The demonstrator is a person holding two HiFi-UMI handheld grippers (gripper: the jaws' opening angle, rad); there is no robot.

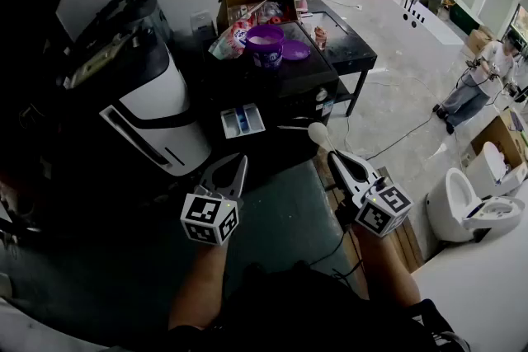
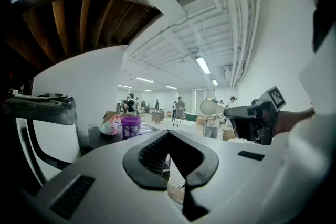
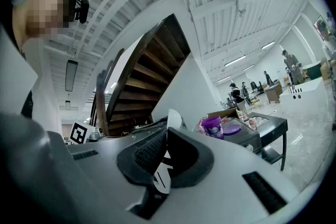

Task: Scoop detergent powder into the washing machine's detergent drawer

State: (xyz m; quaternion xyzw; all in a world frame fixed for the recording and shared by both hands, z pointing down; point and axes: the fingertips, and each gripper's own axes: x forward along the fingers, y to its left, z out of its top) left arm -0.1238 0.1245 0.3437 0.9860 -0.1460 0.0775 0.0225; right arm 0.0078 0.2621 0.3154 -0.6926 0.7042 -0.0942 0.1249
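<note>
Two grippers were held low. The left gripper (image 1: 229,171) had its jaws wide apart, with nothing in them. Ahead, the detergent drawer (image 1: 242,121) stuck out below the purple tub (image 1: 266,45). The right gripper (image 1: 335,157) pinched a white scoop (image 1: 318,133).

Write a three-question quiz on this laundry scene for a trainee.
1. Multiple choice: what is the right gripper shut on?
A. a brush
B. a white scoop
C. a cloth

2. True or false: the purple tub stands open, and its lid lies beside it.

3. Short answer: is the detergent drawer pushed in or pulled out?

Key: 1 B; 2 true; 3 pulled out.
</note>
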